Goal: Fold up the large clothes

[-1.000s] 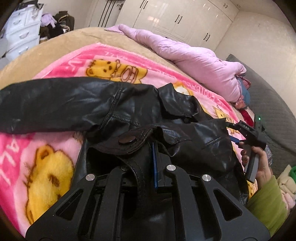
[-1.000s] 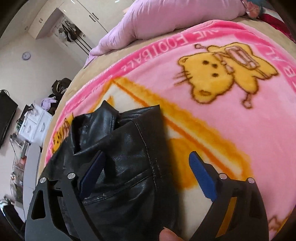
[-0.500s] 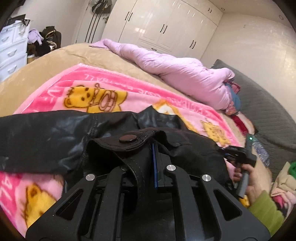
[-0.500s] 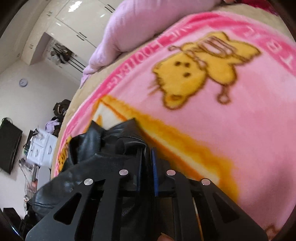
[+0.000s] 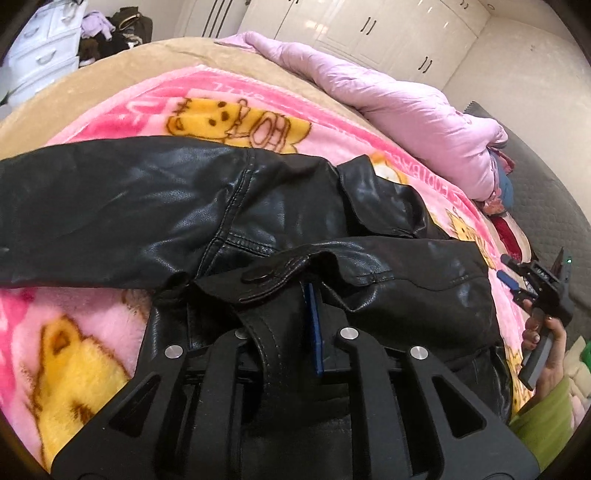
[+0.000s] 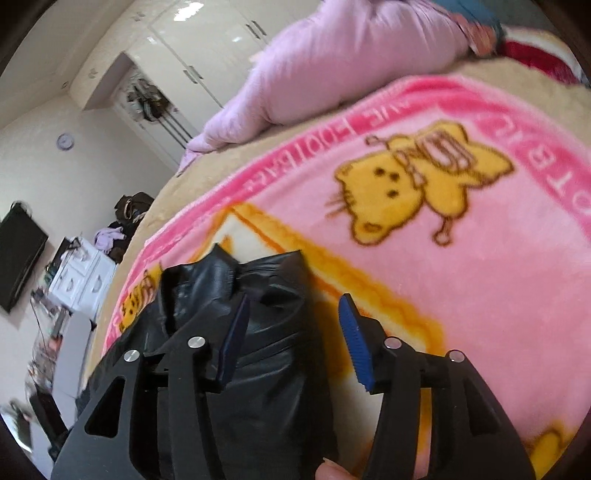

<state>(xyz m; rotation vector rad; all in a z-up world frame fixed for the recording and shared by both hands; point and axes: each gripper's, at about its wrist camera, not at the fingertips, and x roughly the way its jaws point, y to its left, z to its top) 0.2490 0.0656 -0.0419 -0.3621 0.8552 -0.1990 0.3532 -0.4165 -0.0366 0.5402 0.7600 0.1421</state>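
Observation:
A black leather jacket [image 5: 258, 221] lies on a pink bear-print blanket [image 5: 229, 110], one sleeve stretched out to the left. My left gripper [image 5: 314, 295] is shut on a strap of the jacket's hem, by a snap button [image 5: 258, 275]. My right gripper [image 6: 291, 325] is open above the jacket's right edge [image 6: 266, 295], its left blue pad [image 6: 231, 339] over the leather, the right pad over the blanket. In the left wrist view the right gripper [image 5: 517, 273] hangs open just right of the jacket.
A lilac quilt [image 5: 388, 96] is bunched at the bed's far side. White wardrobes [image 5: 351, 26] line the wall. White drawers [image 5: 40, 55] with piled clothes stand at the left. A grey padded headboard [image 5: 546, 206] is at the right.
My right gripper was open, shut on the jacket's edge, and has opened again and let it go. My left gripper has stayed shut on the jacket and lowered toward the bed.

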